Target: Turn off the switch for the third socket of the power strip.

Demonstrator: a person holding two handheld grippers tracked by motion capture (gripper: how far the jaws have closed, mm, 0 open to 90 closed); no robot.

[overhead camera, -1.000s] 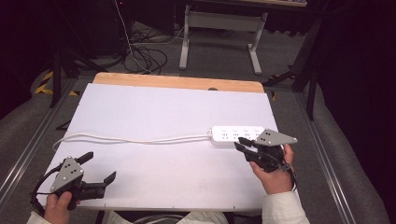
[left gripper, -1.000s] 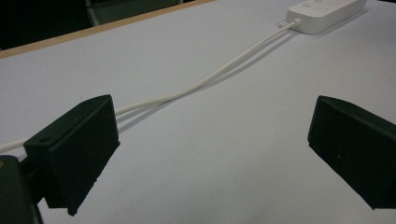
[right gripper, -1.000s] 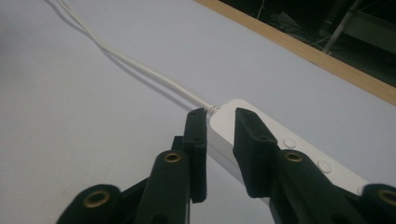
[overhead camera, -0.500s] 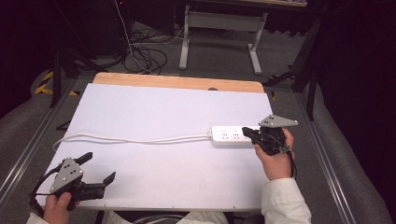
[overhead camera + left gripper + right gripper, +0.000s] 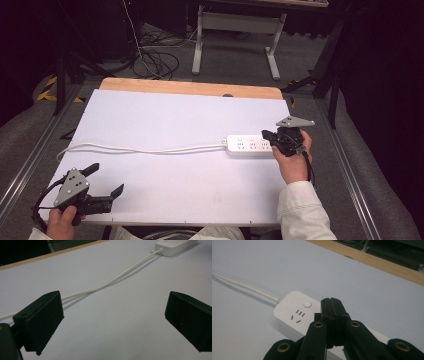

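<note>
A white power strip [image 5: 248, 145] lies on the white table top [image 5: 165, 120] at the right, its white cable [image 5: 140, 149] running left to the table's edge. My right gripper [image 5: 270, 136] is shut, jaws pressed together with nothing between them, and hovers over the strip's right end. In the right gripper view the closed jaws [image 5: 332, 307] stand just above the power strip [image 5: 292, 311], beside its round button [image 5: 307, 304]. My left gripper [image 5: 106, 180] is open near the front left corner. In the left gripper view the cable [image 5: 110, 282] leads to the strip [image 5: 175, 246].
A wooden edge [image 5: 190, 88] borders the table's far side. Beyond it stand a metal frame [image 5: 235, 30] and loose black cables [image 5: 150, 60] on the floor. Grey rails [image 5: 350, 175] run along both sides of the table.
My right gripper has shut and moved up and right over the power strip's right end. The left gripper has stayed where it was.
</note>
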